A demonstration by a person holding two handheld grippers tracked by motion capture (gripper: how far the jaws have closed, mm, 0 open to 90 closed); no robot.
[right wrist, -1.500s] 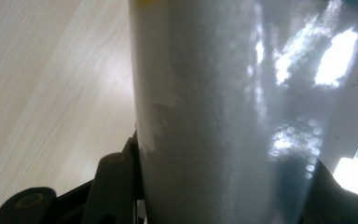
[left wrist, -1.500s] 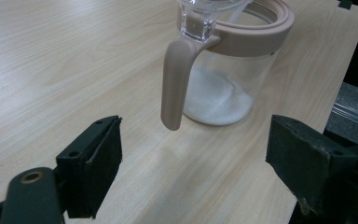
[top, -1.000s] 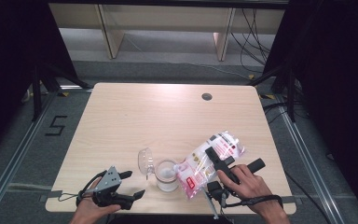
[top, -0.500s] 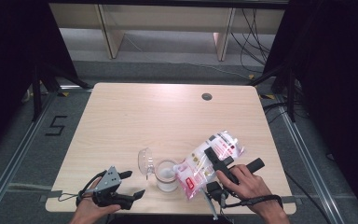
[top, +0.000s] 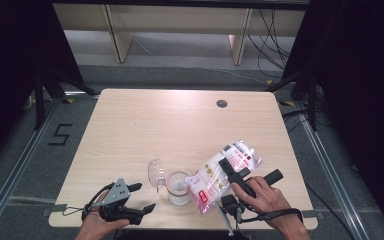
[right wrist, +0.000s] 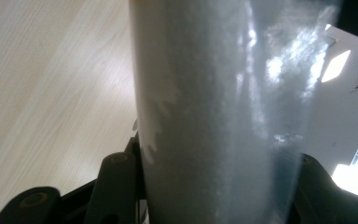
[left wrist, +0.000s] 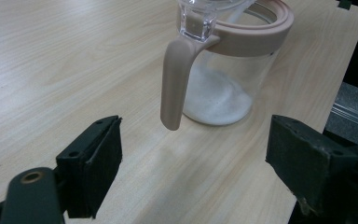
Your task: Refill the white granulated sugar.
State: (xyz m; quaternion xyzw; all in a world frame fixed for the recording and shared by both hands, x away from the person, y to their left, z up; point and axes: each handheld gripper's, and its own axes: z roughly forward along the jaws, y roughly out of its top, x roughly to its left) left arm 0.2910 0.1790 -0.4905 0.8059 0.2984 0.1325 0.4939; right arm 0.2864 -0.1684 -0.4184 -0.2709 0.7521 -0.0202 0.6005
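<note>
Nothing has shifted since the earlier frame: bag, jar and both hands sit as before. One jar (top: 179, 188) and one bag (top: 220, 175) are on the pale wood counter (top: 180, 125). Near its front edge, the left gripper (top: 142, 197) rests with fingers (left wrist: 93, 163) spread and empty, just left of the clear, pink-rimmed jar holding white powder. The right gripper (top: 242, 172) has its fingers clamped on the red-and-white bag, tilted over the jar's mouth. Grey floor surrounds the counter.
</note>
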